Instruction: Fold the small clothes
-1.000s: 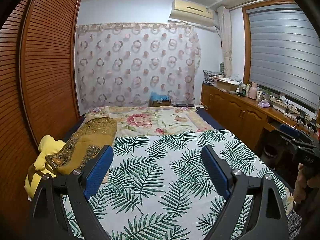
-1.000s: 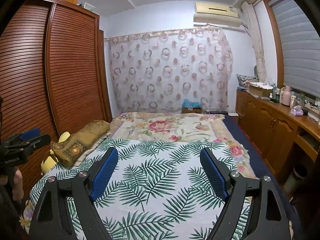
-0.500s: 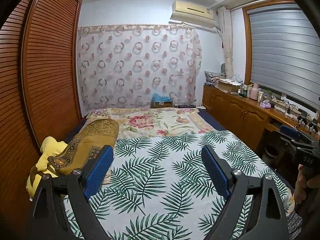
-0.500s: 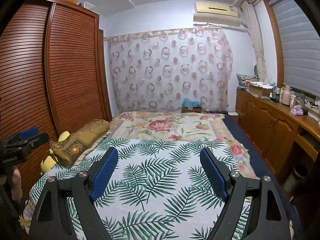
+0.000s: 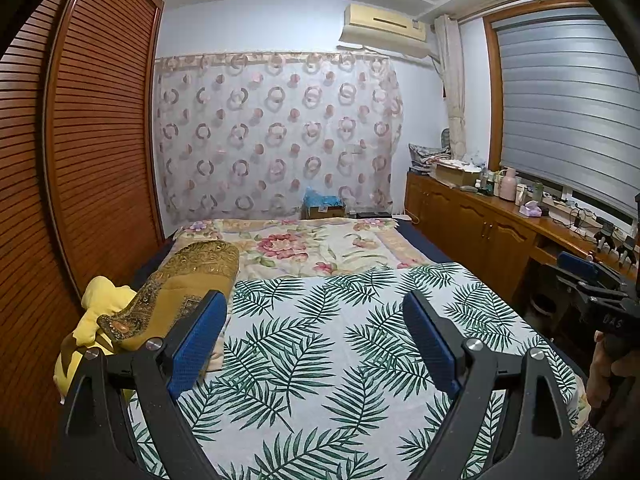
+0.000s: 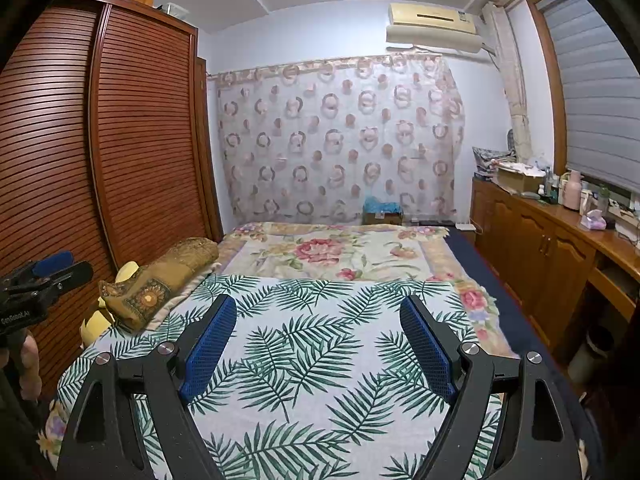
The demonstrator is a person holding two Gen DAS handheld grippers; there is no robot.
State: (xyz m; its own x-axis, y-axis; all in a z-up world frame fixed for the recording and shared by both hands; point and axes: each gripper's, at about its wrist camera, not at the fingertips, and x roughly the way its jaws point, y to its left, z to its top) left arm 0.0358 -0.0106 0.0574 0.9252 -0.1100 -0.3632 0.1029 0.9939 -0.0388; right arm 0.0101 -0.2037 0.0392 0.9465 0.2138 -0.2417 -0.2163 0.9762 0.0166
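Observation:
My left gripper (image 5: 316,340) is open and empty, held above the bed's palm-leaf sheet (image 5: 320,340). My right gripper (image 6: 318,340) is open and empty above the same sheet (image 6: 316,344). Each gripper also shows at the edge of the other's view: the right one (image 5: 592,280) at far right, the left one (image 6: 40,276) at far left. No small garment lies spread on the sheet. A yellow cloth (image 5: 100,312) lies bunched at the bed's left edge, partly under a brown patterned pillow (image 5: 188,284).
A floral blanket (image 5: 304,244) covers the far half of the bed. A slatted wooden wardrobe (image 5: 100,140) stands along the left. A wooden cabinet counter (image 5: 480,224) with bottles and boxes runs along the right under the window. A box (image 5: 322,208) sits past the bed.
Both grippers have stayed open. The left wrist view has tilted down slightly; the right wrist view has barely shifted.

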